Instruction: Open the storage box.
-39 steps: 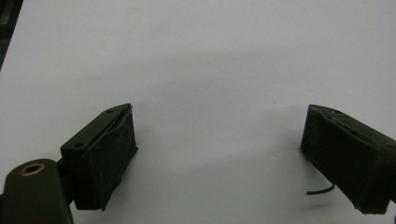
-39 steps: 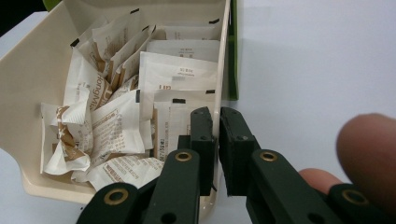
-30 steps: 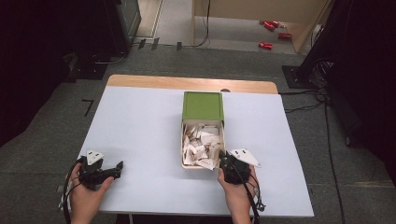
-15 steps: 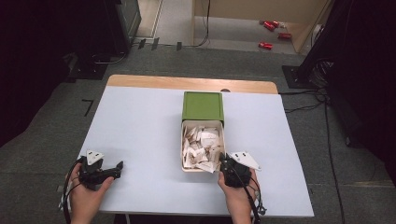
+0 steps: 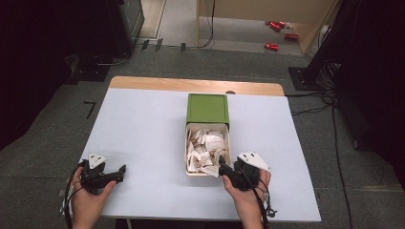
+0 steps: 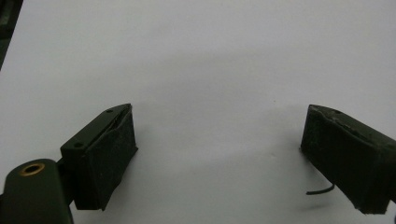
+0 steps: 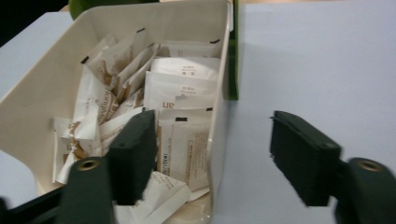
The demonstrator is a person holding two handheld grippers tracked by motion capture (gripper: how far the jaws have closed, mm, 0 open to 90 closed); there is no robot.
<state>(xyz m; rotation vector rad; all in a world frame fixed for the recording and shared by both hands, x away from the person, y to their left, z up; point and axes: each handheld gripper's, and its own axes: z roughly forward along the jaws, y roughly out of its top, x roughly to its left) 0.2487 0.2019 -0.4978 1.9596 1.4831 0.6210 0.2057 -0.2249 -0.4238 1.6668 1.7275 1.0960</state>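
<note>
Drawer: a cream drawer (image 5: 188, 157) stands pulled out of its green case (image 5: 207, 108) toward the person, near the middle of the table (image 5: 143, 138), and is heaped with white sachets (image 5: 206, 149) lying at all angles.

Sachets: seen from the right gripper view, the sachets (image 7: 180, 95) lean against one another and reach close to the drawer's rim (image 7: 219, 98), so any one looks easy to pinch from above.

Right claw: the right claw (image 7: 212, 161) sits at the drawer's five o'clock corner in the high view, and its jaws have just been opening. They now stand released and straddle the drawer's right wall, one jaw over the sachets and one over bare table, with nothing pinched between them.

Likely reason: the spread suggests the claw is being readied to take a packet, or the wall itself; which of these cannot be told.

Left claw: the left claw (image 6: 219, 158) rests at the table's seven o'clock edge, well apart from the drawer, its jaws wide and empty over bare white surface, seemingly parked out of the way.
</note>
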